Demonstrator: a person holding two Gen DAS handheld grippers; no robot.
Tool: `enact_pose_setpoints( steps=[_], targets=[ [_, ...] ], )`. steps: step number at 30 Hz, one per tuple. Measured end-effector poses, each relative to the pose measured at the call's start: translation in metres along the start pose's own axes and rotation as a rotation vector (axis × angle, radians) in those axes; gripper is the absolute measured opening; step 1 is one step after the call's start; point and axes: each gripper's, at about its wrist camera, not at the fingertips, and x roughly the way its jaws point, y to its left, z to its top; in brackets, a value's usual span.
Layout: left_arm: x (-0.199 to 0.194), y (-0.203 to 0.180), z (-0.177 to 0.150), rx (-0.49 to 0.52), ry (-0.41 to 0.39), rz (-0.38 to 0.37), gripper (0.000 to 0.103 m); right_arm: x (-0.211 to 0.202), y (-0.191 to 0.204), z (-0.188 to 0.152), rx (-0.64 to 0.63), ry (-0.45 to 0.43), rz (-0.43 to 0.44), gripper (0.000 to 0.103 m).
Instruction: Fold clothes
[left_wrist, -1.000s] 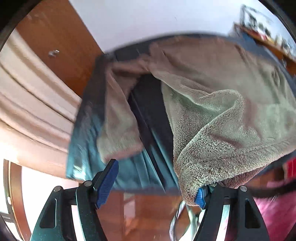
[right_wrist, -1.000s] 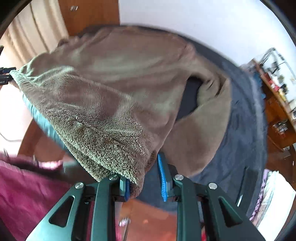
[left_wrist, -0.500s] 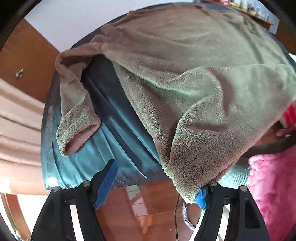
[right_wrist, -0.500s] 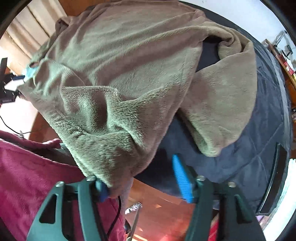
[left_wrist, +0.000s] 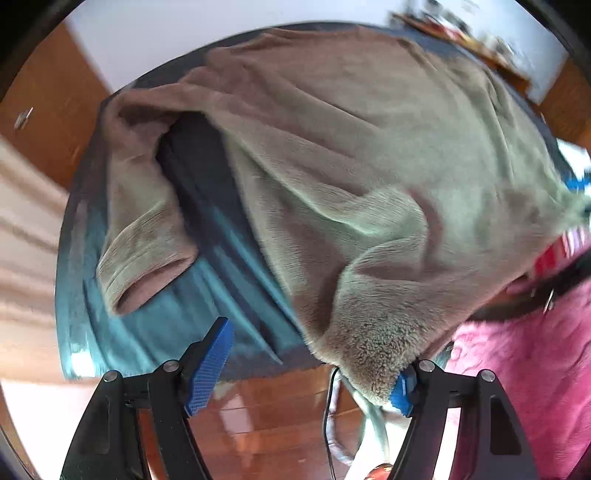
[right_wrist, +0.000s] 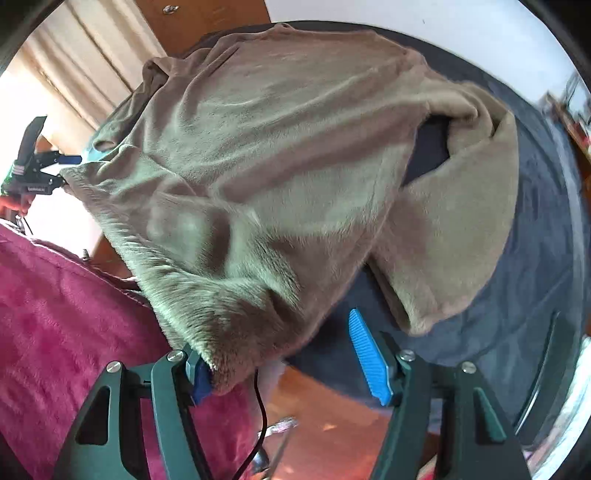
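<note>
A brown fleece sweater (left_wrist: 354, 177) lies spread over a round table draped in dark blue cloth (left_wrist: 229, 266). One sleeve (left_wrist: 144, 236) is bent back toward the near edge; the other sleeve (right_wrist: 454, 236) shows in the right wrist view. My left gripper (left_wrist: 306, 376) stands open at the table's near edge, and a hem corner (left_wrist: 369, 350) hangs against its right pad only. My right gripper (right_wrist: 284, 369) is open too, with the other hem corner (right_wrist: 236, 332) drooping over its left pad. The left gripper (right_wrist: 55, 166) also shows far left in the right wrist view.
The person's pink fleece garment (left_wrist: 524, 369) (right_wrist: 62, 317) sits close beside both grippers. A thin black cable (right_wrist: 260, 402) hangs below the table edge over the wooden floor (left_wrist: 266, 417). Beige curtains (right_wrist: 85, 62) and a wooden door (left_wrist: 44, 110) stand behind the table.
The right gripper's jaws went from shut on the hem to wide apart. Both grippers sank toward the table, and the sweater settled flatter on it. The left gripper stayed open.
</note>
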Motion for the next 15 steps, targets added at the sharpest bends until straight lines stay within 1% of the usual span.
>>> enact_pose_setpoints(
  steps=[2,3,4,5,6,8,10,13,15],
  targets=[
    [0.007,-0.017,0.000,0.099,0.032,-0.027,0.076,0.007,0.006,0.006,-0.023,0.072,0.157,0.070],
    [0.008,-0.023,-0.001,0.138,0.040,-0.037,0.076,0.010,0.008,0.006,-0.030,0.103,0.216,0.070],
    [0.008,-0.024,-0.002,0.146,0.045,-0.051,0.076,0.011,0.005,0.005,-0.020,0.112,0.239,0.070],
    [0.008,-0.024,-0.003,0.153,0.051,-0.066,0.076,0.009,0.001,0.005,0.002,0.108,0.243,0.070],
    [0.008,-0.020,-0.004,0.137,0.056,-0.088,0.076,0.008,-0.004,0.005,0.023,0.103,0.248,0.070],
    [0.005,-0.005,-0.008,0.082,0.059,-0.126,0.076,0.000,-0.022,0.007,0.104,0.058,0.237,0.070],
    [0.002,0.010,-0.013,0.031,0.060,-0.156,0.076,-0.009,-0.037,0.012,0.171,-0.001,0.204,0.070],
    [-0.005,0.031,-0.017,-0.021,0.050,-0.174,0.076,-0.018,-0.052,0.028,0.206,-0.062,0.104,0.070],
    [-0.014,0.041,-0.014,-0.046,0.029,-0.179,0.076,-0.020,-0.054,0.041,0.220,-0.094,0.047,0.070]
  ],
)
